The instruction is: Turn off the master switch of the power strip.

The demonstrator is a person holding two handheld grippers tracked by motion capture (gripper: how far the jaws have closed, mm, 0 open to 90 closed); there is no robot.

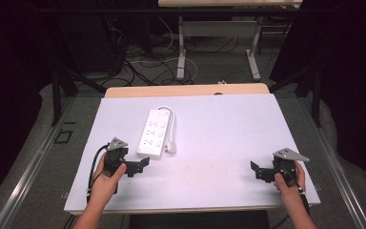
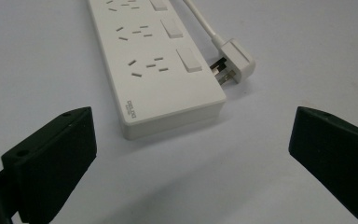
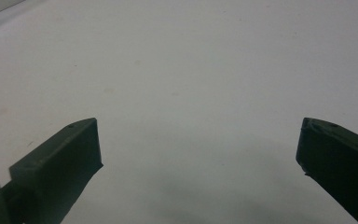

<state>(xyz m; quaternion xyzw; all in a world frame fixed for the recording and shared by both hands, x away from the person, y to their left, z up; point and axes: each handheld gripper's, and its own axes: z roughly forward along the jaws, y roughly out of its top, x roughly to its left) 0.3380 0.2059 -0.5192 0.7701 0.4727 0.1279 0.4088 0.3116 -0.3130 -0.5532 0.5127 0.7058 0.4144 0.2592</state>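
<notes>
White power strip (image 1: 154, 133) lies flat on the worktop (image 1: 219, 138), its plug (image 1: 171, 147) beside its near end. Left tool (image 1: 139, 167) just short of the strip's near end, jaws spread, empty. Right tool (image 1: 259, 171) well apart from the strip, jaws spread, empty. White sheet covers the worktop; cables on the floor beyond the strip.

High view looks forward and down from above the person's side, taking in the whole counter (image 1: 228, 124). Left gripper view sits low and close, facing the power strip (image 2: 154, 60), which the high view shares. Right gripper view skims near over bare counter surface.
</notes>
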